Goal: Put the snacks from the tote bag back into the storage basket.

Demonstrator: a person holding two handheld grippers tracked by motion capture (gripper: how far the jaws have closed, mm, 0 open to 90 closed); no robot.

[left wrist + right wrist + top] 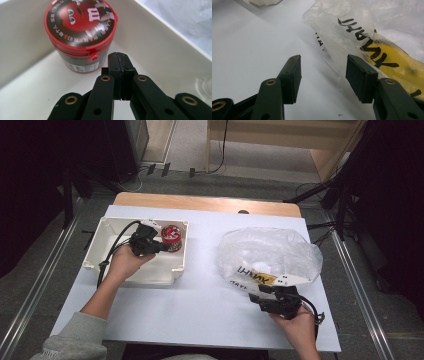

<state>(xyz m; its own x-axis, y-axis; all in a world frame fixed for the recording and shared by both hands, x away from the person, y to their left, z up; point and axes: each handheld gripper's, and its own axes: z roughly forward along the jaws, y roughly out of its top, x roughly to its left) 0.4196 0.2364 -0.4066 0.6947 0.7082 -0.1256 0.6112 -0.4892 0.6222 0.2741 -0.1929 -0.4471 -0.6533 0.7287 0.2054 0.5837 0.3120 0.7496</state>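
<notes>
Inside the white plastic bin [172, 270] at the table's left, the left gripper [159, 245] is seen from the high view, held just beside a red-lidded M&M's candy jar [171, 238] standing upright near the bin's far right corner. From that height the jaws cannot be read. Up close, in the left gripper view, the left gripper [120, 60] is shown with its pads pressed flat together and nothing caught between them; the jar [80, 32] stands just past the tips, and whether it is touched cannot be told. The cartoon face and the tear tab on its lid are made out there.

Over on the right, the right gripper [263, 292] is held at the near edge of a clear plastic bag [270, 252]. In the right gripper view its jaws [323, 75] are spread apart over the white tabletop [244, 45], with the bag [372, 27], printed with black lettering over a yellow patch, lying against the right-hand pad.
</notes>
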